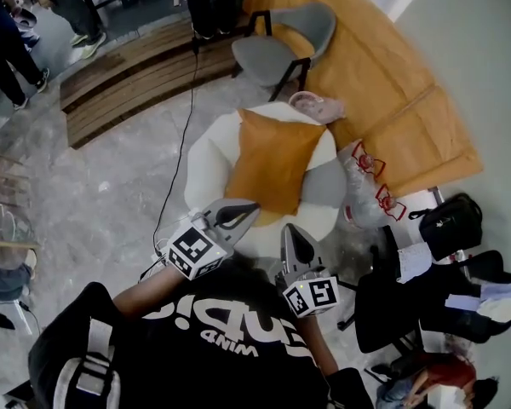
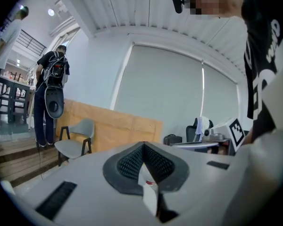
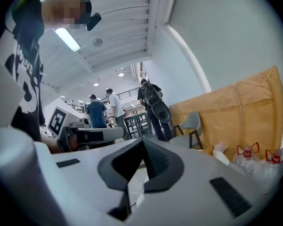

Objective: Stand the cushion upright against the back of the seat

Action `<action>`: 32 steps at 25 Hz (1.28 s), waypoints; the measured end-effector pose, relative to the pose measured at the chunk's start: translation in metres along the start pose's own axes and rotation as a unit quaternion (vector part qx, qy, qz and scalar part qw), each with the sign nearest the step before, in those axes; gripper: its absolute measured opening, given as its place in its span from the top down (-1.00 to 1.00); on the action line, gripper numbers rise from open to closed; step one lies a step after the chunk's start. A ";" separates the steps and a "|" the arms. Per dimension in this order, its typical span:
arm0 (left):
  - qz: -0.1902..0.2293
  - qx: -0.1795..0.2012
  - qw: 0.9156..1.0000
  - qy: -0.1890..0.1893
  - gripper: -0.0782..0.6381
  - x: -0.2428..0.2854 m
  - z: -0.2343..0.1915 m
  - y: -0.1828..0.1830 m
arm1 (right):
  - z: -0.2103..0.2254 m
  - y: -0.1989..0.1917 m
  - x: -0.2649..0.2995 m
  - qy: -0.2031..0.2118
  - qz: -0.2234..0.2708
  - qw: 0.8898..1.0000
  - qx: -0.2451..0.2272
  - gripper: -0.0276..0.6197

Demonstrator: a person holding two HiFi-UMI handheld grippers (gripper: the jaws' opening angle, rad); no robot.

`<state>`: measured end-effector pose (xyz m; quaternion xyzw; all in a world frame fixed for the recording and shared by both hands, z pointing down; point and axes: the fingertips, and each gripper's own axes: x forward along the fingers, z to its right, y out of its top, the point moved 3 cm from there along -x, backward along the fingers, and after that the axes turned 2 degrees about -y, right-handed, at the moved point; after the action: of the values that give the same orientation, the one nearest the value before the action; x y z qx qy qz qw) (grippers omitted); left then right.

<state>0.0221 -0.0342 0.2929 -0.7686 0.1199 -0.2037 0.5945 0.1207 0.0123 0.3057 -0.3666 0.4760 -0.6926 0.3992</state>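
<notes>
On the white seat (image 1: pixel 206 156), head view: the orange cushion (image 1: pixel 272 162) is occupying the middle and covering most of it. From this steep angle I cannot tell whether it is lying flat or leaning on the seat's back. A grey patch (image 1: pixel 325 184) is showing at its right edge; I cannot tell whether it is part of the seat or a separate pad.

Containers: two clear plastic bags (image 1: pixel 364 190) with red ties are sitting on the floor just right of the seat, contents not readable. A black bag (image 1: pixel 450 222) is sitting further right, closed.

Cushion relative to the grippers: the left gripper (image 1: pixel 243 211) is hovering at the cushion's near edge, by its near left corner, tip pointing toward it. The right gripper (image 1: pixel 294 239) is hovering just beside that edge's right end, a little nearer the person. Neither is touching the fabric.

Jaw state: in the left gripper view the left gripper (image 2: pixel 144 146) is showing its pads pressed together with nothing between. In the right gripper view the right gripper (image 3: pixel 142 144) is likewise showing closed, empty jaws.

Orientation: the cushion's long axis is running from the near edge to the far edge, with the far end tilting slightly right. Its far corners are pointing toward the grey chair (image 1: pixel 285 45) and the brown cardboard sheet (image 1: pixel 392 83) beyond.
</notes>
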 end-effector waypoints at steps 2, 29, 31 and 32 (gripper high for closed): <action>0.006 0.003 1.000 0.003 0.76 -0.005 -0.001 0.003 | -0.005 0.004 0.002 0.003 0.006 1.000 -0.002 0.85; 0.030 0.048 0.998 0.015 0.76 -0.016 0.000 0.031 | -0.018 0.036 0.018 0.033 0.040 0.998 -0.040 0.85; 0.030 0.050 0.998 0.015 0.76 -0.015 0.000 0.031 | -0.017 0.035 0.017 0.033 0.039 0.998 -0.039 0.85; 0.030 0.050 0.998 0.015 0.76 -0.015 0.001 0.031 | -0.016 0.034 0.017 0.033 0.038 0.998 -0.039 0.85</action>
<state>0.0114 -0.0355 0.2602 -0.7311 0.1413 -0.2032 0.6358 0.1062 -0.0050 0.2711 -0.3403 0.5289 -0.6698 0.3947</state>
